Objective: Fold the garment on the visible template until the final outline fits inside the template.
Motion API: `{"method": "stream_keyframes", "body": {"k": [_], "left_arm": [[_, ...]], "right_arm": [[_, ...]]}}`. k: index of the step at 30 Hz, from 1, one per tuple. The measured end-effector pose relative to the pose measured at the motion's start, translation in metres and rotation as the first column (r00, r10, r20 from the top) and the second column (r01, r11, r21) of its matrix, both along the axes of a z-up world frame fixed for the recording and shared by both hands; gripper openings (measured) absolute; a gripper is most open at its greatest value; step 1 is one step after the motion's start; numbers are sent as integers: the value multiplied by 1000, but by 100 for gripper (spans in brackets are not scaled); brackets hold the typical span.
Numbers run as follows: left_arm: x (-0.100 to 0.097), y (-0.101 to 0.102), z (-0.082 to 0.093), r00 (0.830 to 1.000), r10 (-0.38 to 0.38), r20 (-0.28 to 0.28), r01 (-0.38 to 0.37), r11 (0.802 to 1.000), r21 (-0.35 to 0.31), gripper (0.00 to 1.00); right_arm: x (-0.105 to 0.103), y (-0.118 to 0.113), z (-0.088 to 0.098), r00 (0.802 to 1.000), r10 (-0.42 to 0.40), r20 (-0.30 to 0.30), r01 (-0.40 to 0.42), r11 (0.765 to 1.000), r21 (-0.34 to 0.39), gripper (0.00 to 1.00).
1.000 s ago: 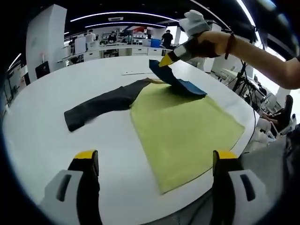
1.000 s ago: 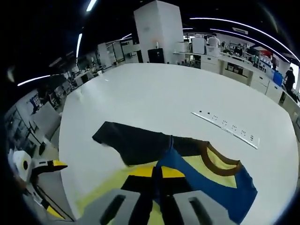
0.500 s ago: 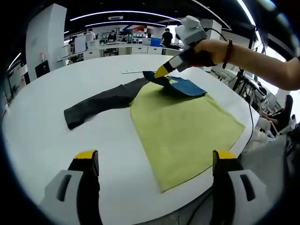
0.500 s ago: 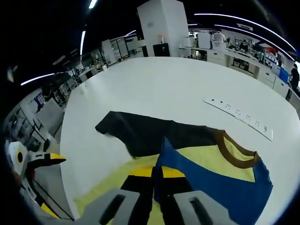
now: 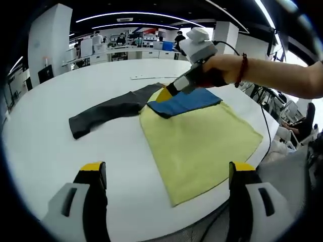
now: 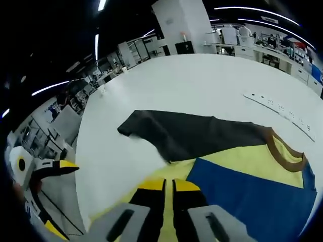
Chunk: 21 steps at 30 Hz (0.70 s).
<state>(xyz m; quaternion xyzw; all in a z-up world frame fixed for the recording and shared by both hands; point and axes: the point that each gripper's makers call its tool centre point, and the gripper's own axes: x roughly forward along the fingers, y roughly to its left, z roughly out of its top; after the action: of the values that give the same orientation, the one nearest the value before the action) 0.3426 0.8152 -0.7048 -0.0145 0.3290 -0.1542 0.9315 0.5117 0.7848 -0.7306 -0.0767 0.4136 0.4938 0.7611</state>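
Two yellow-tipped jaws of the left gripper (image 5: pixel 166 174) rise wide apart at the bottom of the left gripper view, holding nothing, above a round white table (image 5: pixel 45 136). Ahead of them the garment (image 5: pixel 197 136) lies flat on the table: a pale yellow body nearest the jaws, a blue sleeve (image 5: pixel 184 102) folded across its far end, and a dark grey sleeve (image 5: pixel 108 111) stretched out to the left over bare tabletop. The right gripper (image 5: pixel 164 94), held in a person's hand (image 5: pixel 219 75), comes in from the upper right, its yellow tips pressed down at the left corner of the blue sleeve. No template outline can be made out beneath the cloth from here. A white strip (image 5: pixel 144 77) lies on the table beyond the garment.

From the right gripper view, the right gripper (image 6: pixel 169 185) has its two jaws closed together, tips resting on the yellow cloth just beside the blue sleeve's (image 6: pixel 252 196) near corner; whether any fabric is pinched between them cannot be told. The dark grey sleeve (image 6: pixel 192 136) reaches away up and left, and a brown collar (image 6: pixel 285 154) curves at the right. The left gripper (image 6: pixel 48 169) sits well apart at the left edge.
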Motion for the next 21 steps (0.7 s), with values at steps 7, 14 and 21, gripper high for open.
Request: {"method": "stream_keyframes", "body": {"k": [7,14,21], "left_arm": [[-1,-1,1,1000,-2,1,2,1000,7,99],[1,-2,4,1000,-6,9,6,1000,14,99],[4,-2,6,1000,-4,16,4,1000,19,99]], "right_arm": [[16,-24,0,996,-41,80,44,998,-39,24],[30,-54,3,988,-89,129,96,994,-53,45],[39,-85,7,979,-116,167,128,990,-66,67]]}}
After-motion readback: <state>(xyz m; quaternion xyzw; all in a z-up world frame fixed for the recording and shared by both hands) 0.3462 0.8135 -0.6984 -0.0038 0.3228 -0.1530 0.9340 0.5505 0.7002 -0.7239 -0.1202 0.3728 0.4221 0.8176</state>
